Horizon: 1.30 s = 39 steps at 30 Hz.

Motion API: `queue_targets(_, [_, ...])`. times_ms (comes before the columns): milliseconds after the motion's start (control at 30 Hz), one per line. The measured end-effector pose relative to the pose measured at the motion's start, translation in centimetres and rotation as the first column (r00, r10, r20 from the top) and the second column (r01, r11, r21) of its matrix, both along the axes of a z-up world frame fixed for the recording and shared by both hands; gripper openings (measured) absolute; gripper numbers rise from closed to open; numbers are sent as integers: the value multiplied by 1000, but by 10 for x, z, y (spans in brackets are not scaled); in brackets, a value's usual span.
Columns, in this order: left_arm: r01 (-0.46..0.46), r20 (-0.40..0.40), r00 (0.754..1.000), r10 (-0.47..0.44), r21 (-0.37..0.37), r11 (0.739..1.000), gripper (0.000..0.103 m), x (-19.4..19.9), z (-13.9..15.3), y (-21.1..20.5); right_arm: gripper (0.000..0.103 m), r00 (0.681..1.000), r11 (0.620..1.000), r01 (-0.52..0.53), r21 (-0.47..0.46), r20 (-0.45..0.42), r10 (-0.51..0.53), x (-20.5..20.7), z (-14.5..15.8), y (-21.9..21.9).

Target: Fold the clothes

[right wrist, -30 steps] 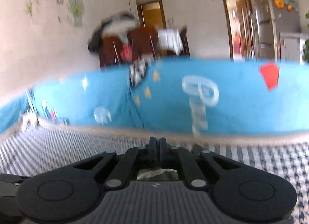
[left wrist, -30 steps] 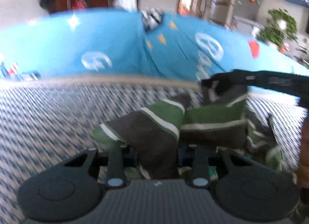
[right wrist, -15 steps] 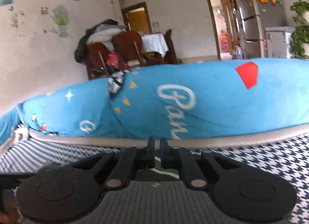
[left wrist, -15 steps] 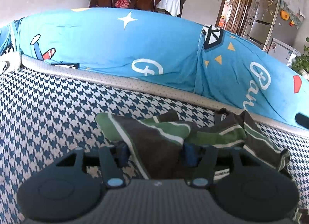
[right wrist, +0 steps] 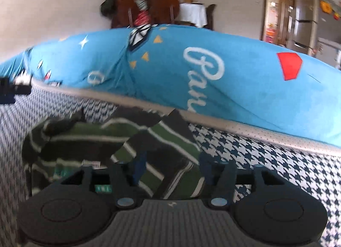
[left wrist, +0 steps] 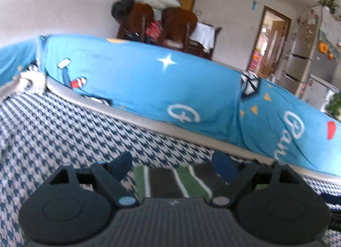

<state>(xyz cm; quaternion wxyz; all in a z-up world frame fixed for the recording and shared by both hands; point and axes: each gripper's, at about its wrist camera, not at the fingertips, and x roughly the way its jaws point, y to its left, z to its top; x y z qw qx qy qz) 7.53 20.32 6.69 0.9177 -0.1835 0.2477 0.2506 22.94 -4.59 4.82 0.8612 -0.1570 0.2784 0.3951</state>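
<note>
- My left gripper [left wrist: 173, 167] has just been opening; its 2 blue fingertips [left wrist: 121, 164] stand wide apart above the striped shirt [left wrist: 177, 179], and neither presses on the cloth.
- My right gripper [right wrist: 172, 162] has also just been opening. The shirt's folded corner [right wrist: 170, 138] lies between its jaws, but the picture is blurred there and I see no pad pinching it, so I take it as released.
- The green, dark and white striped shirt lies crumpled on the houndstooth seat cover [right wrist: 277, 161], close to the grey piped edge [right wrist: 255, 131] under the blue backrest cover [right wrist: 170, 76].
- A small white label [right wrist: 93, 163] shows on the shirt near my right gripper's left finger.
- In the right view, my other gripper's dark tip [right wrist: 12, 91] pokes in at the left edge, well apart from the shirt.
- Behind the sofa stand 2 brown chairs [left wrist: 162, 25] heaped with clothes.
</note>
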Motion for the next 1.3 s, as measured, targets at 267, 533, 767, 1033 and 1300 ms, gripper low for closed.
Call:
queue_targets(267, [158, -29, 987, -159, -32, 987, 93, 7, -14, -29, 72, 999, 995, -43, -88, 18, 45, -2, -24, 4])
queue_targets(533, [197, -96, 974, -205, -86, 977, 95, 16, -32, -43, 62, 999, 993, -45, -106, 10, 47, 0, -39, 9])
queue_targets(767, [209, -139, 965, -221, -95, 973, 95, 18, -41, -50, 11, 1000, 997, 3, -75, -2, -3, 7, -38, 9])
queue_targets(1033, [220, -164, 959, -231, -81, 972, 97, 19, -45, -55, 10, 963, 962, 254, 103, 66, -261, 22, -4, -17])
queue_targets(1300, [226, -172, 957, -235, -73, 971, 98, 19, -46, -57, 6, 793, 784, 588, 198, 49, -607, 49, 11, -61])
